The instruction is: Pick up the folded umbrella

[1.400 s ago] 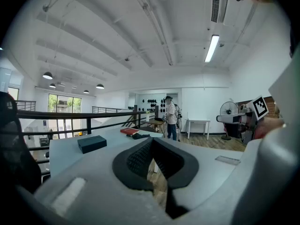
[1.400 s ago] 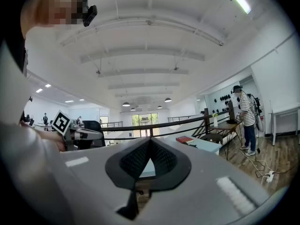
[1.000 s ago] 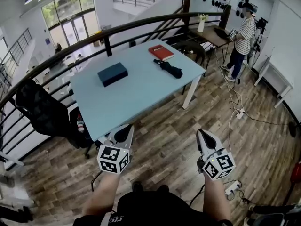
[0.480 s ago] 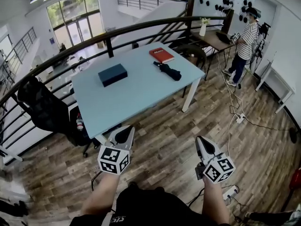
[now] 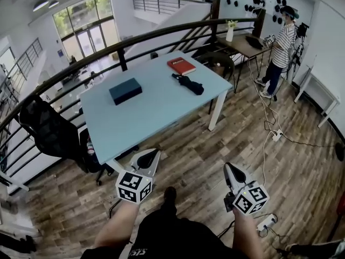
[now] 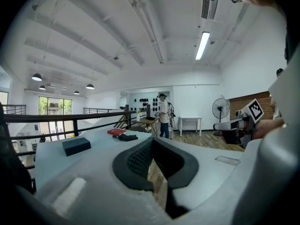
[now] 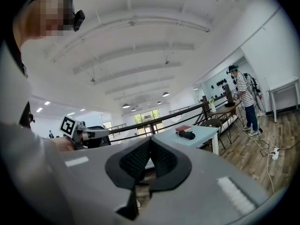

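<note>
The folded black umbrella (image 5: 187, 84) lies on the far right part of the light blue table (image 5: 151, 112), next to a red book (image 5: 181, 66). It shows small and far off in the left gripper view (image 6: 127, 137) and in the right gripper view (image 7: 188, 135). My left gripper (image 5: 152, 154) is held over the wooden floor just short of the table's near edge, its jaws shut and empty (image 6: 151, 142). My right gripper (image 5: 229, 168) hangs over the floor to the right, well short of the table, pads together with nothing between them (image 7: 150, 141).
A dark blue box (image 5: 125, 90) sits on the table's left half. A black office chair (image 5: 48, 128) stands left of the table, and a curved dark railing (image 5: 124, 42) runs behind it. A person in a striped shirt (image 5: 280, 47) stands by a wooden desk (image 5: 245, 42). A power strip (image 5: 267, 223) and cables lie on the floor at right.
Both grippers have moved forward toward the table with the person's step; a foot now shows between them. Both jaws have stayed together and the things on the table have not moved.
</note>
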`<state>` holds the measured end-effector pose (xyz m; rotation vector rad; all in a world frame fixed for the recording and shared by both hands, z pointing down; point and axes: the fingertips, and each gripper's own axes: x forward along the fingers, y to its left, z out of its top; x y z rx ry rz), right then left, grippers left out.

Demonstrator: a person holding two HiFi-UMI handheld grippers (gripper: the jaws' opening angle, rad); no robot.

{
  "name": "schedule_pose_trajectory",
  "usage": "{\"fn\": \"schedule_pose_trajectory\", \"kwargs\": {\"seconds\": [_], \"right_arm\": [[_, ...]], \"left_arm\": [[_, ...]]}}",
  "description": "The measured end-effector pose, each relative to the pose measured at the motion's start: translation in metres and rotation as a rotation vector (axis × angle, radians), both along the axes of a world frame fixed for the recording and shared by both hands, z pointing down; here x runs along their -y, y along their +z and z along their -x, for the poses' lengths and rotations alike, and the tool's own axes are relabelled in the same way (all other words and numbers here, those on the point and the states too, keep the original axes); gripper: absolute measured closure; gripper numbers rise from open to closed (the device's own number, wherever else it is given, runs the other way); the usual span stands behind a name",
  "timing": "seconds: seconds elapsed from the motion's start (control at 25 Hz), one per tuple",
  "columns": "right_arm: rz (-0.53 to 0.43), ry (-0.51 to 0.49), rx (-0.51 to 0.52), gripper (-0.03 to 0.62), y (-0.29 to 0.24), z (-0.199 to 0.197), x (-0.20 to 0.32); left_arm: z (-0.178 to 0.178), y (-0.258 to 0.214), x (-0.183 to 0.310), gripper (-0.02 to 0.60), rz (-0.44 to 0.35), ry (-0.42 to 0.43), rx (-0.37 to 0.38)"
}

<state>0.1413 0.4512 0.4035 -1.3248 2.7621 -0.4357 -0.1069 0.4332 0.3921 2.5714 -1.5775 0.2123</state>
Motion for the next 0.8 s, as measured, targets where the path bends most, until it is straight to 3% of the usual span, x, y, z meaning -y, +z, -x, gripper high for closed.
{"fn": "schedule_pose_trajectory", "kwargs": {"seconds": [0.32,0.8], "right_arm": [[0.035,0.004,-0.024,0.592,0.014,-0.006,0.054],[0.050,-0.015,-0.085,0.592,0.010,0.037,0.210]], "left_arm": [[-0.020,0.013,0.068,0.574,0.009,0.034,-0.004],[0.019,0.016,0.235,0.574,0.003,0.024,-0.051]]}}
